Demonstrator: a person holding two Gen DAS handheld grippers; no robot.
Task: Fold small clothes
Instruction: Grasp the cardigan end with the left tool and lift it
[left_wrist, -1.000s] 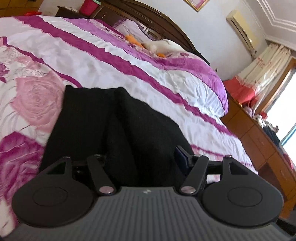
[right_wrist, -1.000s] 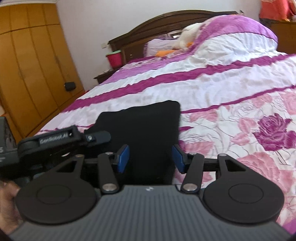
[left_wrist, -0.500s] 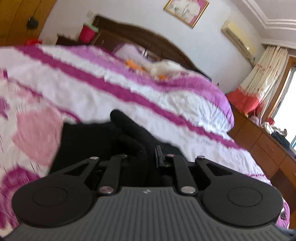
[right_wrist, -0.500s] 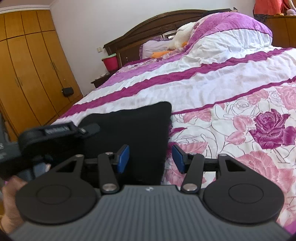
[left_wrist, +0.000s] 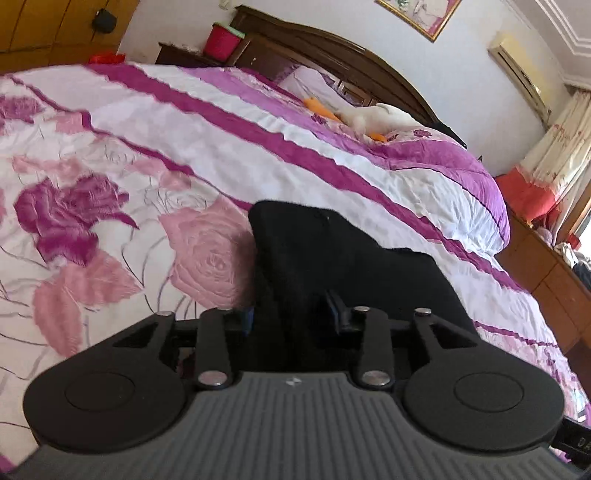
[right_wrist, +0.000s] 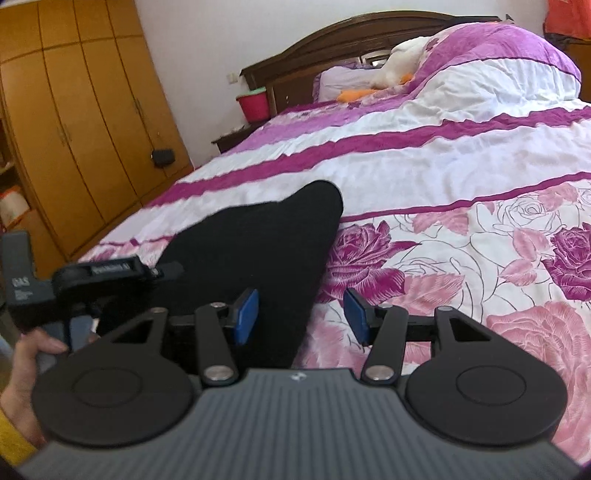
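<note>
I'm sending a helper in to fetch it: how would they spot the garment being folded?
Look at the bed with the purple-striped, rose-print quilt. Near its foot lies a black garment, the only plain dark thing on the covers.

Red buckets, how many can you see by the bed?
1. The red plastic bucket with a green rim stands on the dark wooden nightstand beside the headboard. More could be hidden behind the bed.

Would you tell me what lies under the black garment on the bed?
The black garment rests on the floral pink-and-purple quilt. Anything between them is covered and cannot be seen.
</note>
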